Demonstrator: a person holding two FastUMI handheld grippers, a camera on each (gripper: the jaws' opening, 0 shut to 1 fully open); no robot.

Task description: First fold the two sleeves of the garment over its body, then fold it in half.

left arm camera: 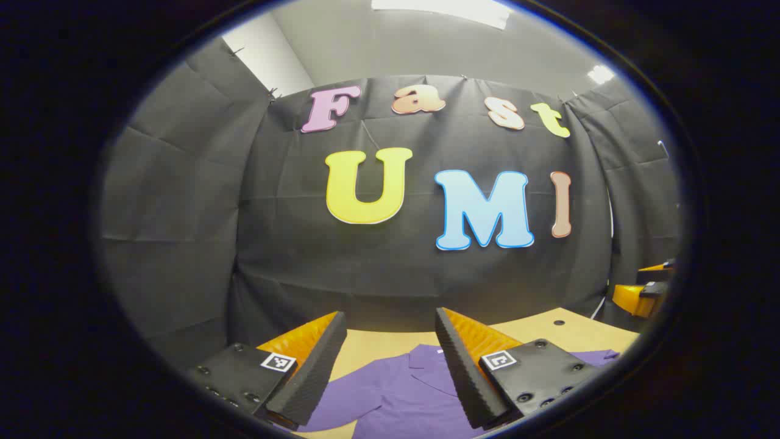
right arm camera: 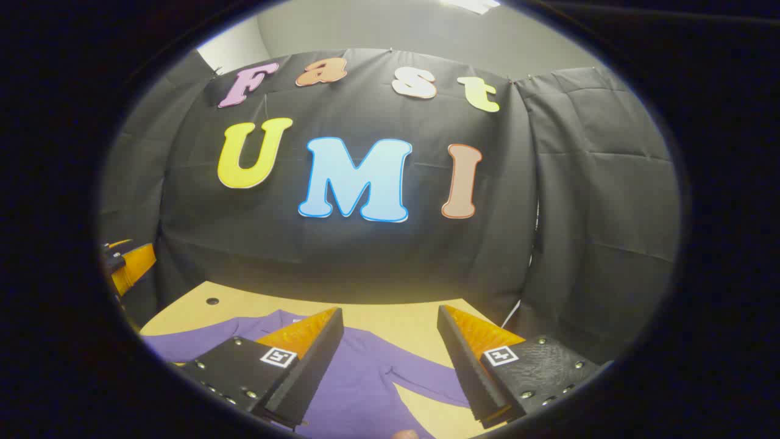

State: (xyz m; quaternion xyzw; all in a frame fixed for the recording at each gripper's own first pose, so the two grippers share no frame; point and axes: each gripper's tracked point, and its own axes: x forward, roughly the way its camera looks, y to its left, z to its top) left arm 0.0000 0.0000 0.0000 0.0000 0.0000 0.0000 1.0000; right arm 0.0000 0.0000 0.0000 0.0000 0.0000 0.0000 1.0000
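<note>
The purple garment (left arm camera: 396, 390) lies spread flat on the desk (right arm camera: 378, 317), soft, light and likely to slump, so each spread, empty gripper, left (left arm camera: 390, 372) and right (right arm camera: 390, 366), should pinch a sleeve (right arm camera: 426, 378) near its cuff edge.

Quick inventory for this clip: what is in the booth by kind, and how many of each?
Purple collared fabric garment, lying on the table: 1
Tan wooden table with small holes: 1
Handheld claws, left claw and right claw, both open above the garment: 2
Total: 4
</note>
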